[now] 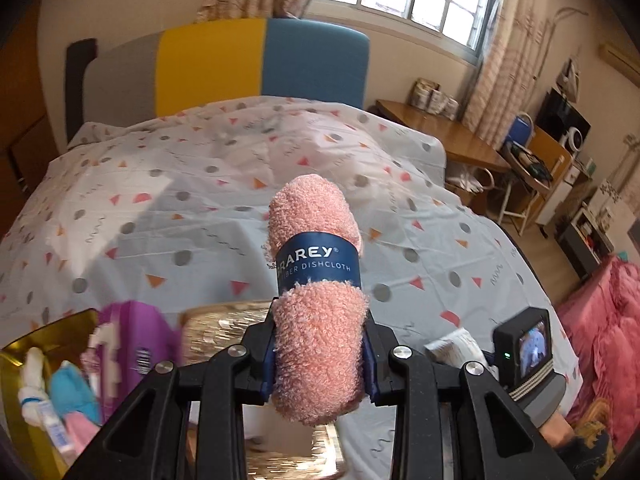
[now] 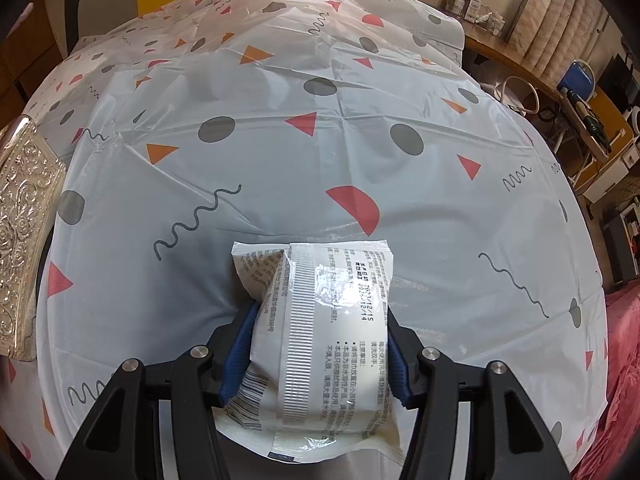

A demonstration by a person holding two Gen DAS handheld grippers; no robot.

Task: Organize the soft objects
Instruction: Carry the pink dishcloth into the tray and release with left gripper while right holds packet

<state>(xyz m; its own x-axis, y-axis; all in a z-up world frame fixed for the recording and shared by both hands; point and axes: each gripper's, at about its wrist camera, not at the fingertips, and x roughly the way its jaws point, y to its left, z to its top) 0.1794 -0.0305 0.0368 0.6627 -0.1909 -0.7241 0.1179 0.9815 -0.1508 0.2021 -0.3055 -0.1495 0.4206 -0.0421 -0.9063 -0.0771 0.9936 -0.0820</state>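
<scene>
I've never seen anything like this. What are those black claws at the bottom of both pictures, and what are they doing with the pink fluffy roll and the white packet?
There is no robot here: a person holds a hand tool with two jaws in each hand, and a small wide-angle camera on each tool looks forward along them. One picture comes from the left tool, the other from the right. The left gripper is shut on a rolled pink dishcloth with a blue paper band, held above a patterned tablecloth. The right gripper clamps a white wipes packet over the same cloth. At the left sits a gold tin already holding soft items, with a purple pack beside it.
</scene>
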